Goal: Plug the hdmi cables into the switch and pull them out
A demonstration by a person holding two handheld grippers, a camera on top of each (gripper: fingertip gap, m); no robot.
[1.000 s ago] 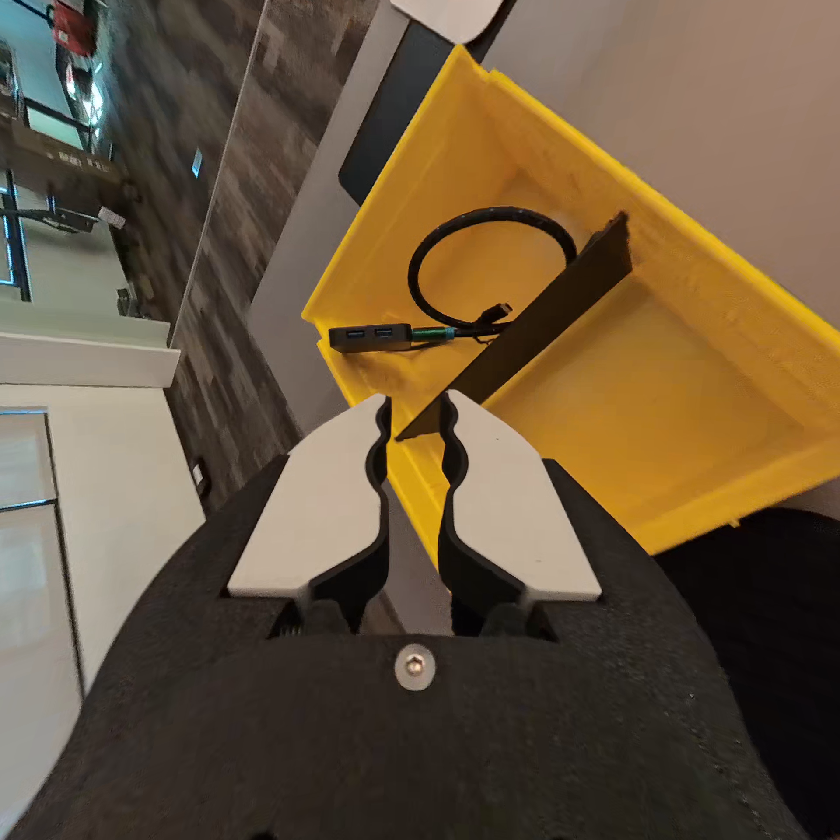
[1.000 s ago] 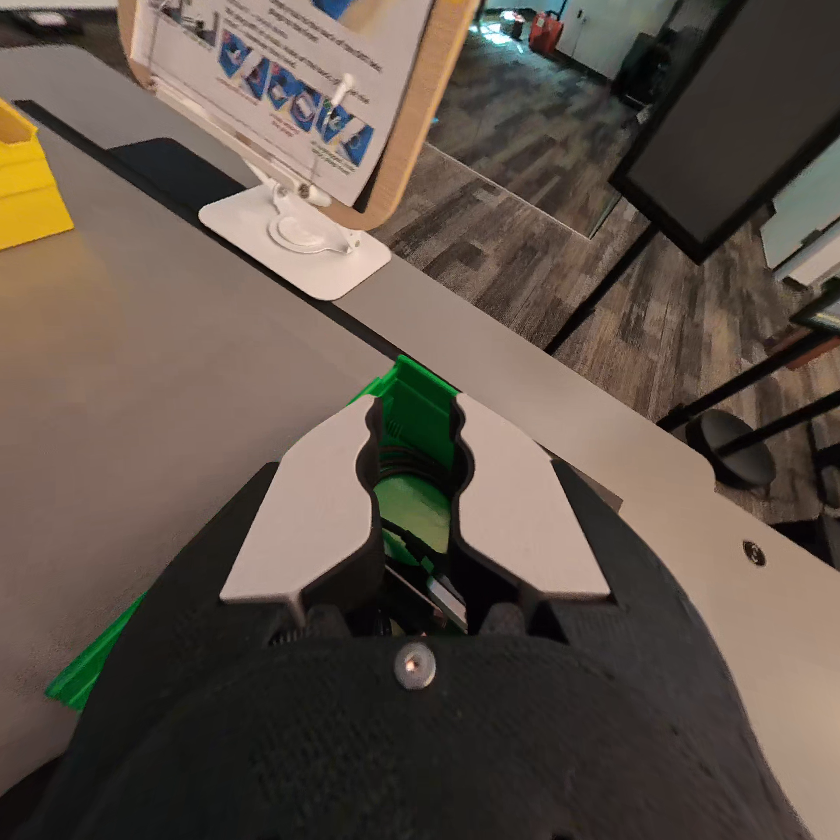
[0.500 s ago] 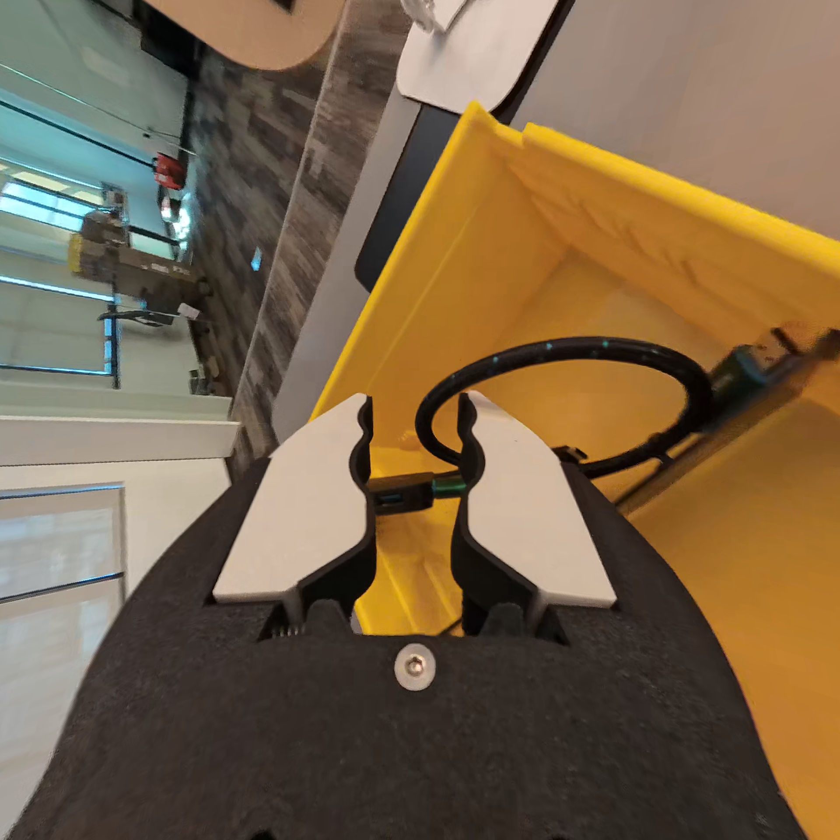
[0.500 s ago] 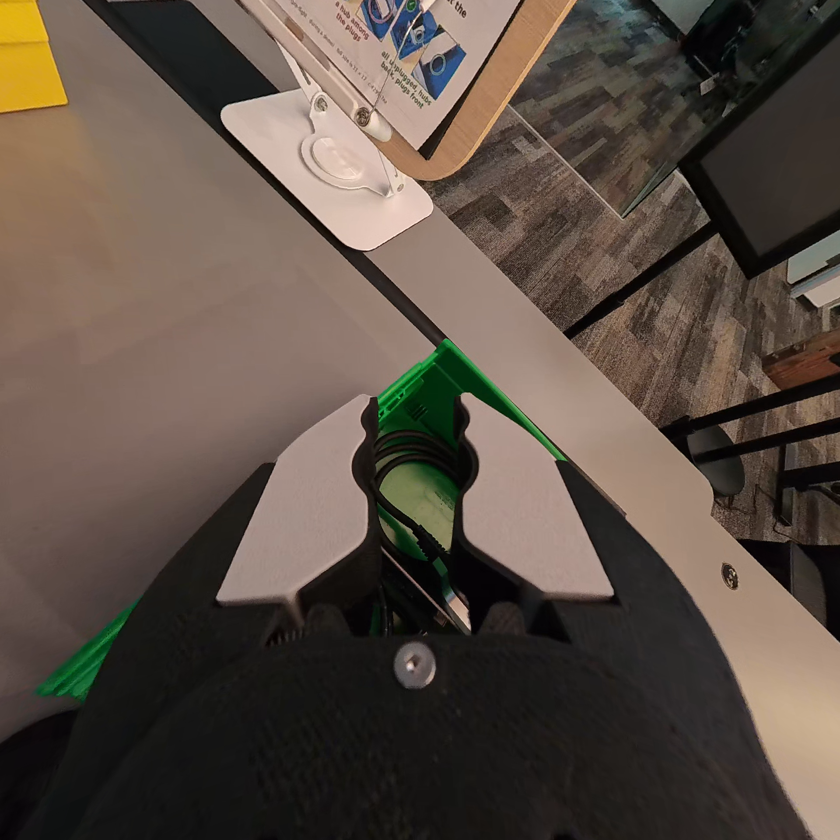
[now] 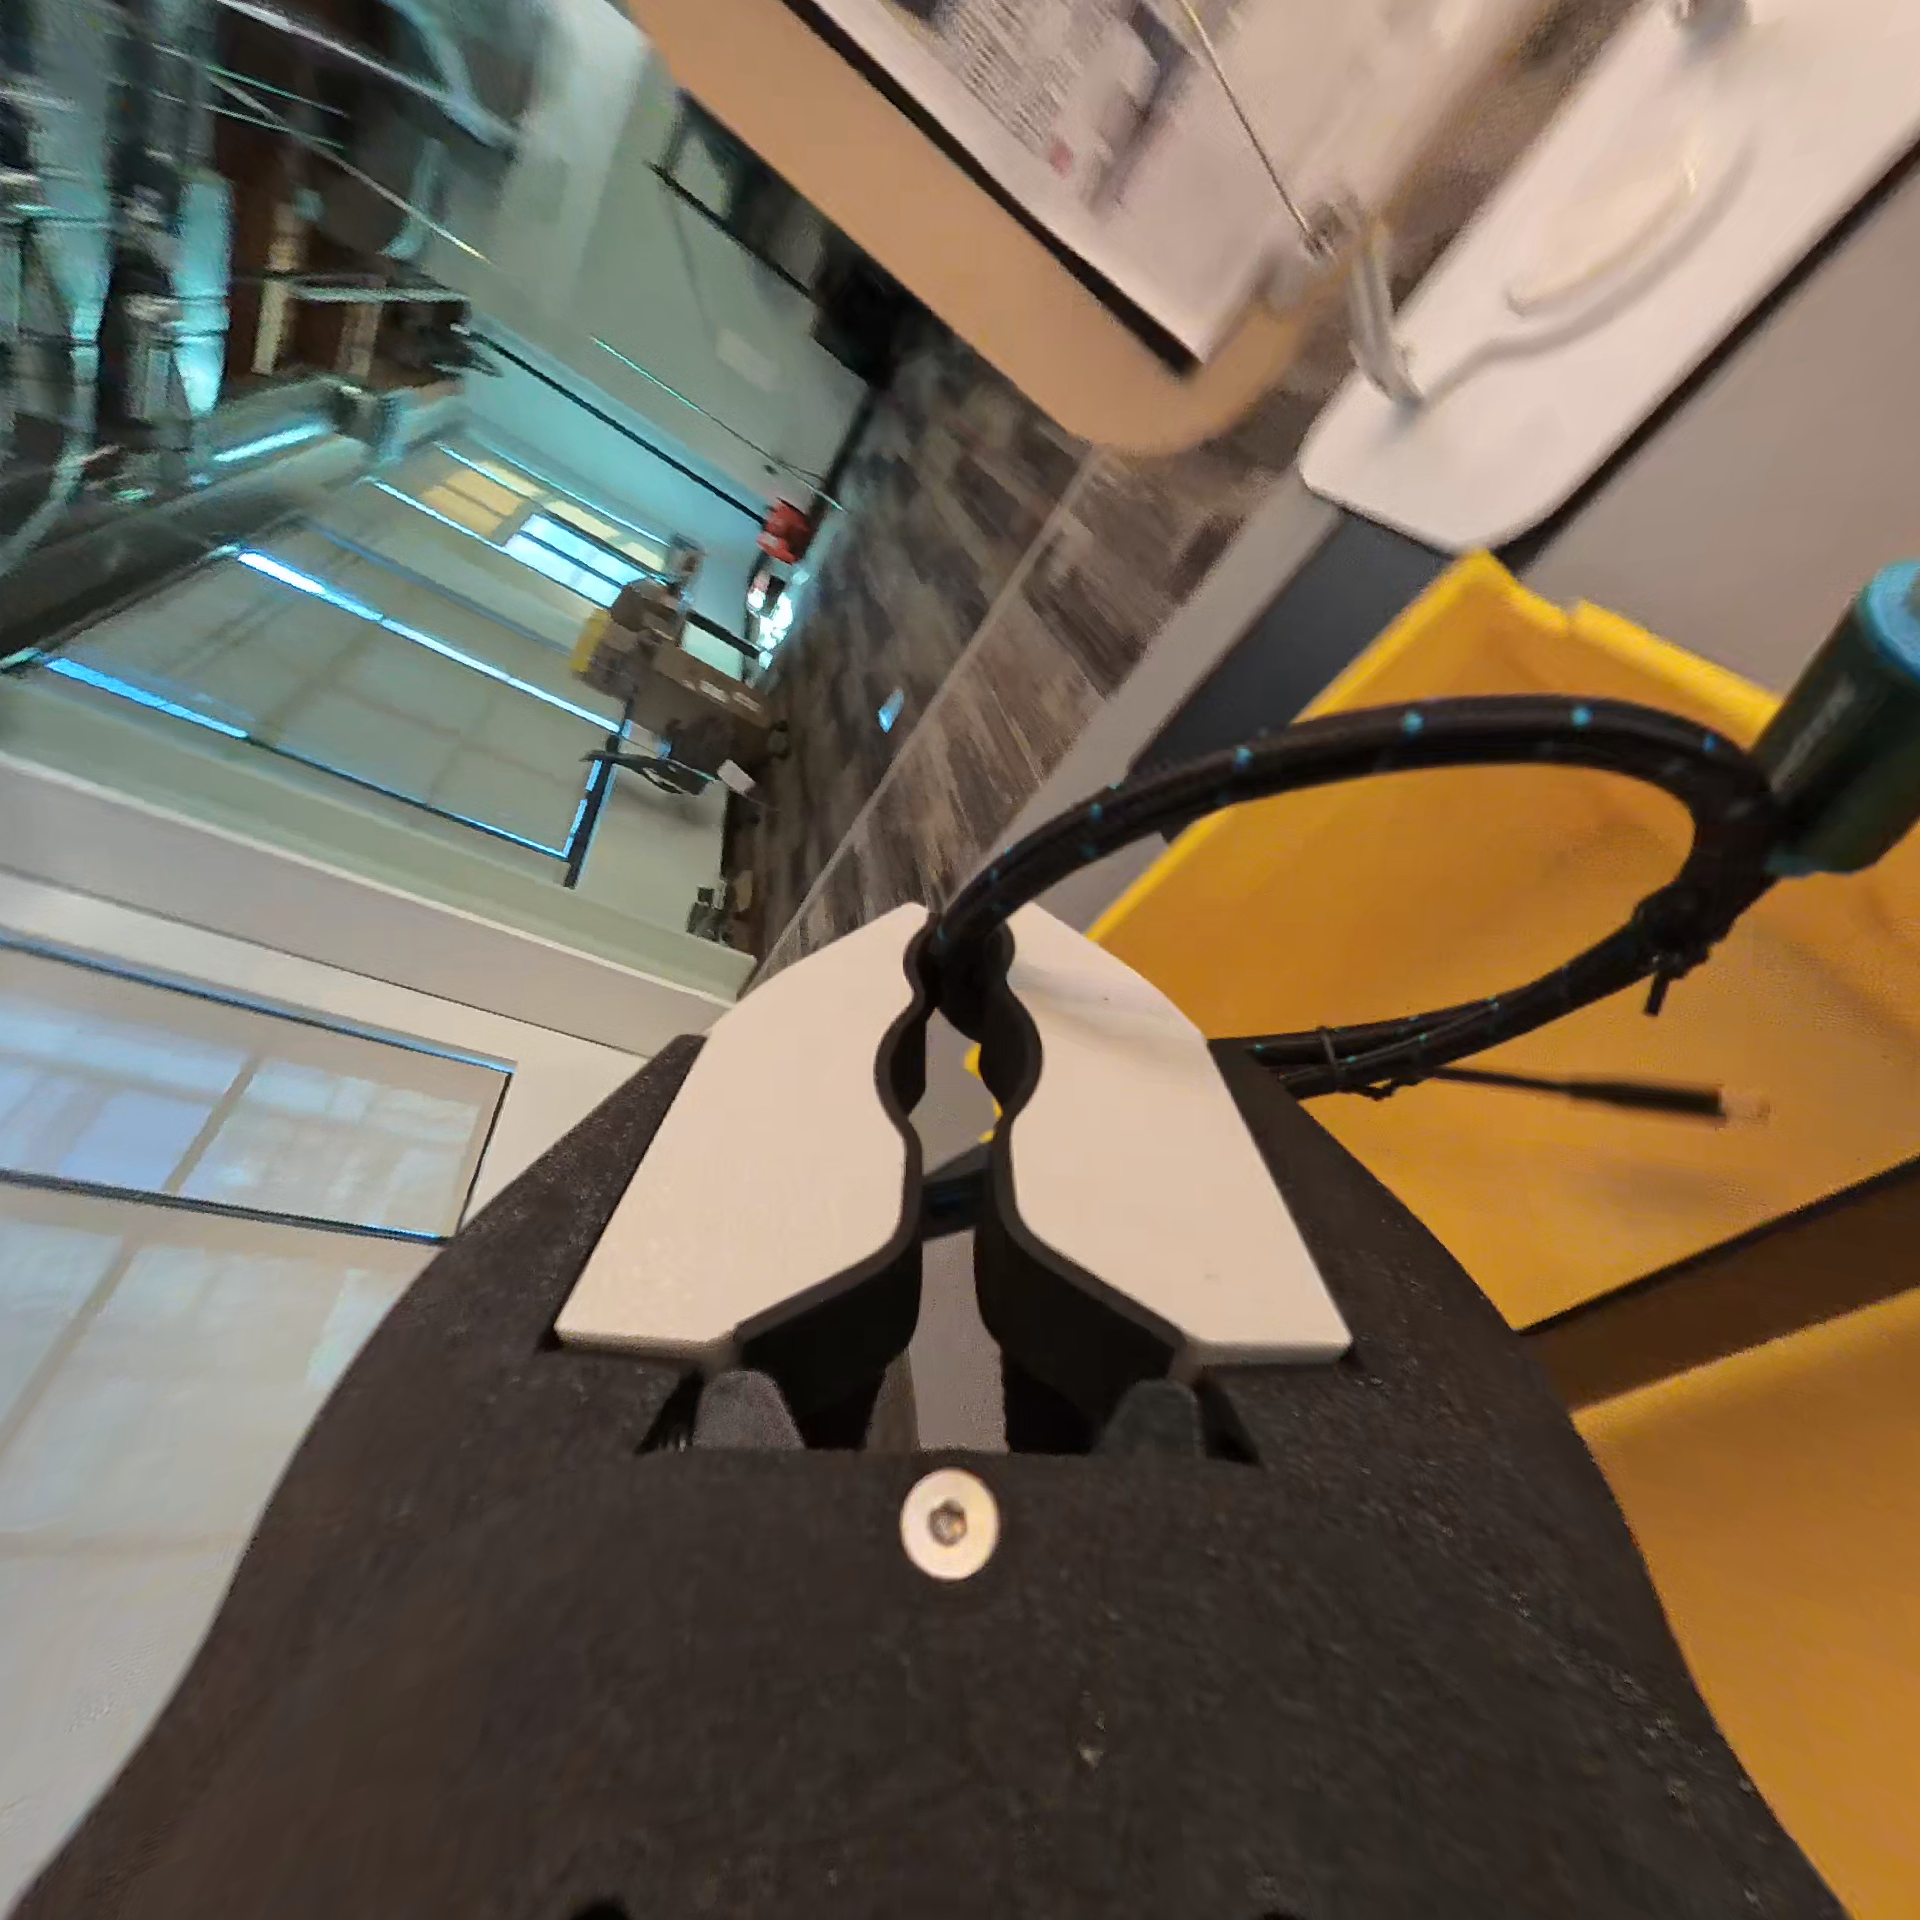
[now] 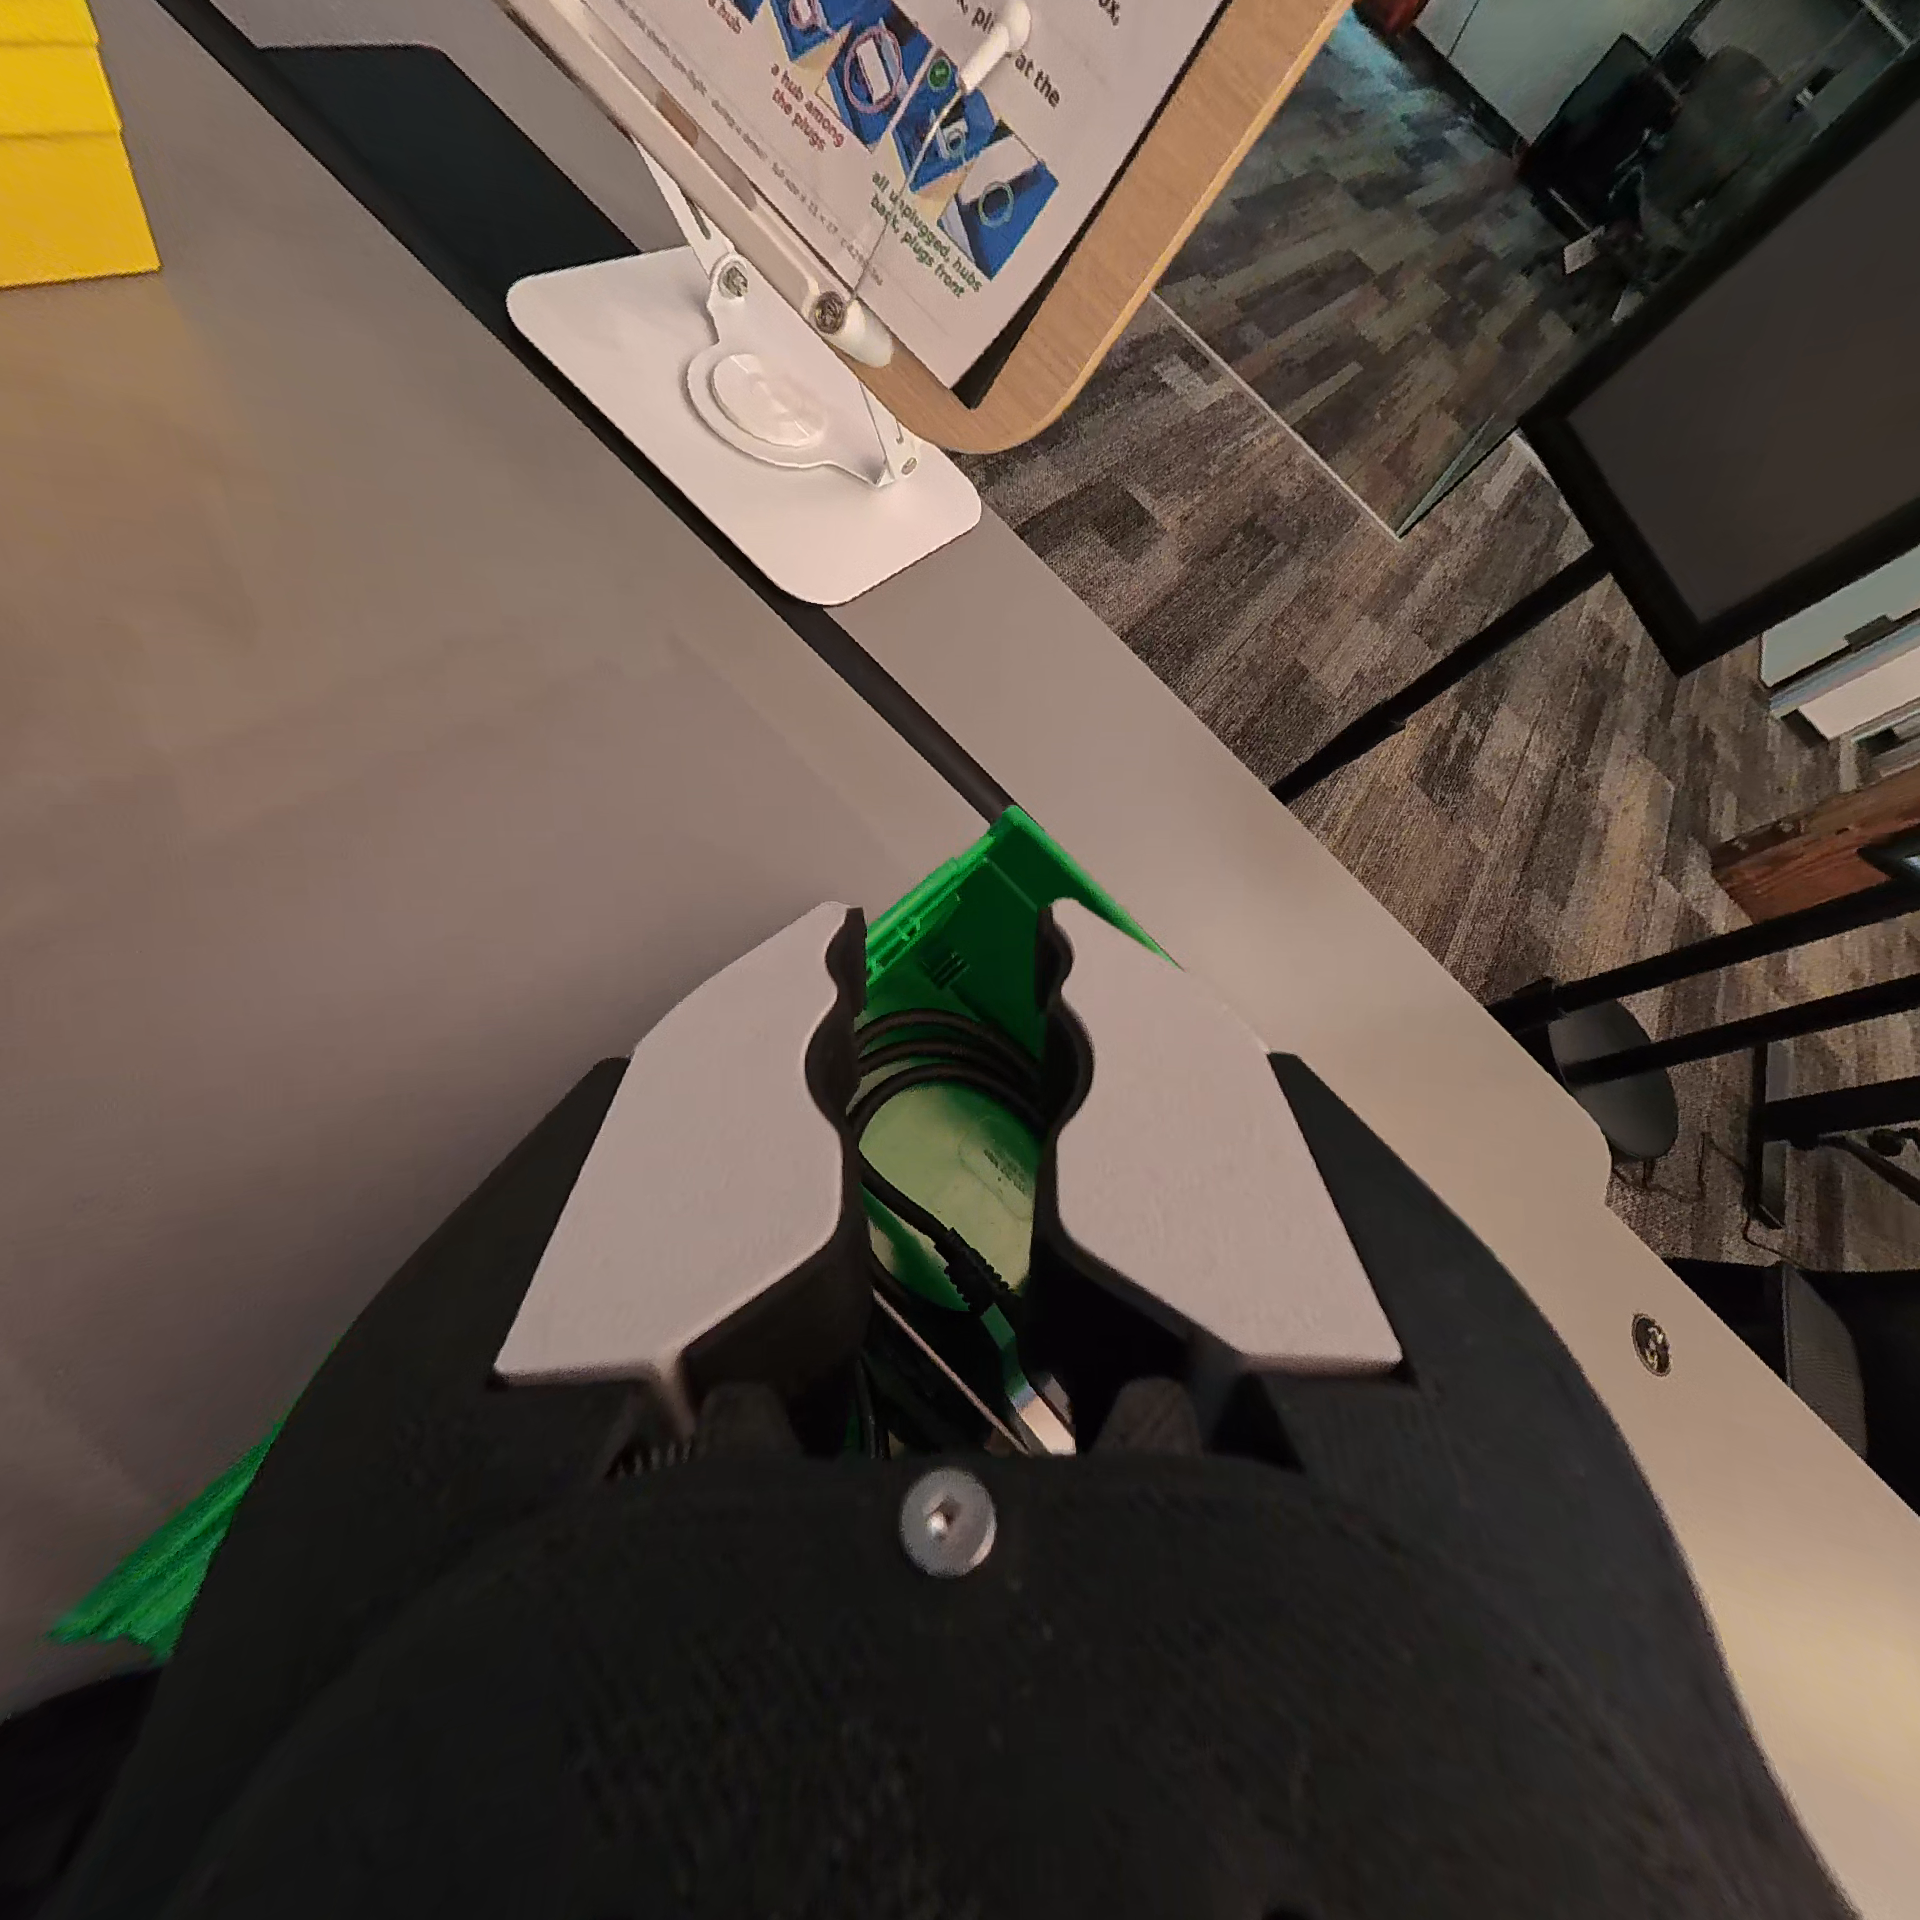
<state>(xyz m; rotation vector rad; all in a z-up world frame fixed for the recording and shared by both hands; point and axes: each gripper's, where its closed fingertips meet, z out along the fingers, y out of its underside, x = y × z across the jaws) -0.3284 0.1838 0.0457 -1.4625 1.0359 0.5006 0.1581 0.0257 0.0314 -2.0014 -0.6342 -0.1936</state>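
My left gripper [image 5: 961, 961] has its jaws clamped on a black braided cable [image 5: 1351, 753] flecked with teal, pinched right at the fingertips. From the grip the cable arcs up and over to the right, loops back down and ends in a bundle bound with a thin tie, with a slim plug [image 5: 1621, 1099] sticking out to the right. At the right edge of the view a dark teal cylindrical connector body [image 5: 1844, 748] sits at the top of that loop; it is blurred, so I cannot tell what it joins to. All of this hangs over the open yellow bin [image 5: 1455, 894], near the bin's far corner. A dark divider [image 5: 1714, 1278] crosses the bin lower right.

My right gripper [image 6: 951, 961] has its jaws apart, holding nothing. It hovers over a green bin [image 6: 987, 894] that stands at the far edge of the grey table [image 6: 416, 727]. Between my fingers I see a coil of black cable [image 6: 935, 1049] lying inside the green bin, with a black plug end [image 6: 961, 1262] lower down; the switch itself I cannot make out.

Beyond, near the table's far edge, a white stand [image 6: 769, 426] carries a wood-framed instruction sheet [image 6: 914, 135]. A corner of the yellow bin [image 6: 62, 156] shows at the table's far left.
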